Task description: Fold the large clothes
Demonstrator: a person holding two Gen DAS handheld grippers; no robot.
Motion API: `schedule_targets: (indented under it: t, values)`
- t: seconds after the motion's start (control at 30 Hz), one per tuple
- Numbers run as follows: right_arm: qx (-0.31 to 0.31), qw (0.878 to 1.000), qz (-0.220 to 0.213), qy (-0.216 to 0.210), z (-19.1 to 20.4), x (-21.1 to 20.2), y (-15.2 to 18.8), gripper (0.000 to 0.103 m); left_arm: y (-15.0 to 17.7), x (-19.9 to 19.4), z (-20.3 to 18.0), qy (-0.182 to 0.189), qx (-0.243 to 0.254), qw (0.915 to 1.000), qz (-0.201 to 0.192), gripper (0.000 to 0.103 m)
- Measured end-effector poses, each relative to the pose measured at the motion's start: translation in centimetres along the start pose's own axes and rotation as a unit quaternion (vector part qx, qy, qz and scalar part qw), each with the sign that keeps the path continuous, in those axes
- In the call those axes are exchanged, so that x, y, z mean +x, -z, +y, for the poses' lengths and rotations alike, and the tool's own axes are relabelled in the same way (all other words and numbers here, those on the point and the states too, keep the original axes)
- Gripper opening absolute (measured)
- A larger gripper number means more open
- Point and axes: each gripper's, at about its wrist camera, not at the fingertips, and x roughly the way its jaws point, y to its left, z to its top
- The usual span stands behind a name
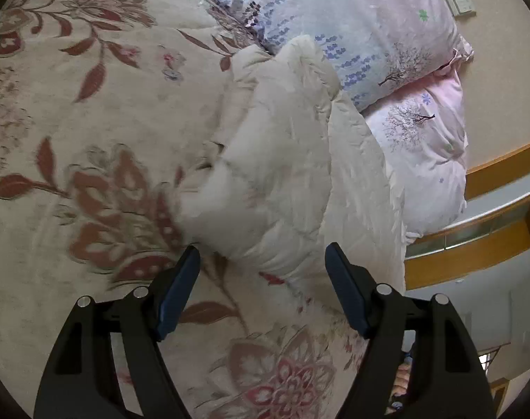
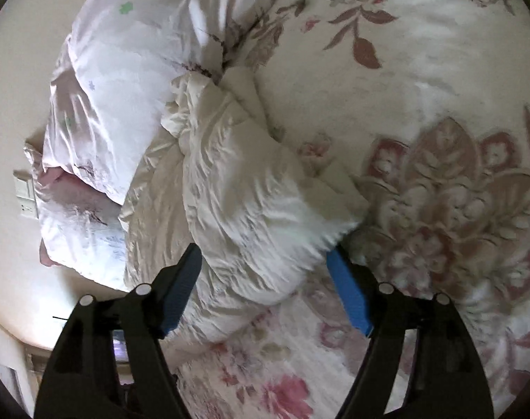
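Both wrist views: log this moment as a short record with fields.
setting: bed covered by a floral bedspread
garment: cream padded coat, lying crumpled on the bedspread
beside garment: pink pillows, along one side of the coat
left gripper: open, holding nothing, fingers just short of the coat's near end
right gripper: open, fingers either side of the coat's near end
fold state: not yet folded
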Motion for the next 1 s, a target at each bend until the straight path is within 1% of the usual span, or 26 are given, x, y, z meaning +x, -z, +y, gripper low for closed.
schedule_targets:
  t: [0.13, 0.2, 0.27, 0.3, 0.33, 0.37, 0.4, 0.43, 0.47, 0.5, 0.53, 0.57, 0.67, 0.77, 0.87, 1.0]
  values:
    - [0.007, 1.0, -0.01, -0.015, 0.2, 0.8, -0.4, 0.062, -0.1, 1.1, -0.1, 0.004, -0.032, 0.9995, -0.005, 0.074]
    - [0.008, 1.0, -0.013, -0.02, 0.3, 1.1, -0.5, 0.06, -0.3, 1.4, -0.1, 0.01, -0.05, 0.9985, -0.019, 0.073]
    - [0.01, 1.0, -0.017, -0.024, 0.1, 1.2, -0.5, 0.056, -0.5, 1.7, 0.2, 0.017, -0.068, 0.9971, -0.029, 0.067]
    - [0.011, 0.999, -0.018, -0.024, 0.0, 1.3, -0.5, 0.052, -0.6, 1.7, 0.3, 0.019, -0.078, 0.9961, -0.038, 0.066]
    - [0.011, 0.999, -0.02, -0.026, 0.0, 1.4, -0.5, 0.046, -0.7, 1.7, 0.6, 0.028, -0.089, 0.9945, -0.048, 0.061]
    - [0.011, 0.999, -0.021, -0.027, -0.1, 1.4, -0.6, 0.043, -0.9, 1.9, 0.9, 0.037, -0.101, 0.9929, -0.052, 0.054]
    - [0.012, 0.999, -0.022, -0.031, -0.2, 1.3, -0.5, 0.037, -1.0, 2.1, 1.3, 0.045, -0.113, 0.9911, -0.054, 0.05]
    - [0.012, 0.999, -0.022, -0.034, -0.3, 1.3, -0.5, 0.031, -1.2, 2.3, 1.7, 0.053, -0.122, 0.9896, -0.055, 0.042]
    - [0.01, 0.999, -0.023, -0.04, -0.3, 1.2, -0.5, 0.029, -1.3, 2.5, 2.0, 0.062, -0.128, 0.9884, -0.054, 0.034]
    - [0.006, 0.999, -0.023, -0.044, -0.3, 1.1, -0.5, 0.025, -1.3, 2.6, 2.1, 0.066, -0.13, 0.9879, -0.052, 0.031]
    - [0.002, 0.999, -0.024, -0.047, -0.2, 1.0, -0.4, 0.022, -1.4, 2.6, 2.2, 0.07, -0.13, 0.9877, -0.052, 0.025]
    - [-0.005, 0.998, -0.025, -0.05, 0.0, 0.9, -0.3, 0.02, -1.5, 2.5, 2.1, 0.073, -0.129, 0.9876, -0.053, 0.021]
    - [-0.027, 0.998, -0.024, -0.06, 0.9, 0.2, 0.1, 0.016, -1.8, 1.3, 1.6, 0.081, -0.111, 0.9885, -0.063, 0.015]
    - [-0.053, 0.996, -0.015, -0.074, 1.9, -0.6, 1.0, 0.016, -1.9, -0.5, 1.6, 0.085, -0.097, 0.9888, -0.076, 0.015]
    - [-0.087, 0.992, 0.004, -0.091, 2.7, -1.6, 2.5, 0.016, -1.5, -3.1, 2.0, 0.079, -0.082, 0.9894, -0.09, 0.015]
    - [-0.148, 0.984, 0.041, -0.09, 3.3, -2.5, 5.7, 0.016, 0.0, -6.7, 3.5, 0.055, -0.062, 0.9904, -0.111, 0.015]
